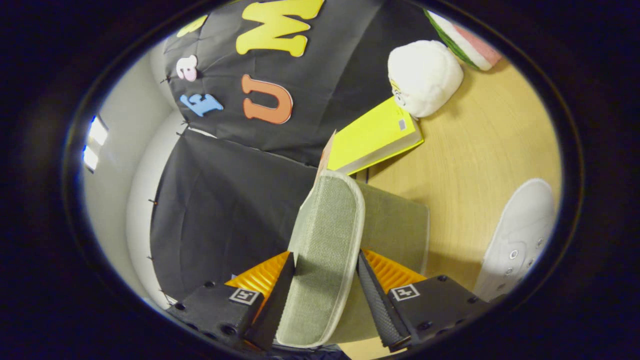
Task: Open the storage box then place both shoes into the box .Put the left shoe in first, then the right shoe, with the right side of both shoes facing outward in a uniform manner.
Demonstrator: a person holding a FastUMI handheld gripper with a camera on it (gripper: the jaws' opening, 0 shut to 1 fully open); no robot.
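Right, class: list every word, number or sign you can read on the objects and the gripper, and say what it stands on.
No readable words.
Yellow book: small grey sticker, too small to read.
Gripper, fingers closed on the storage box lid: two square coded markers, patterns rather than words.
White shoe: no text to be seen.

Recording booth, black cloth wall [225, 210], wooden tabletop [475, 165], plush toy [425, 77]
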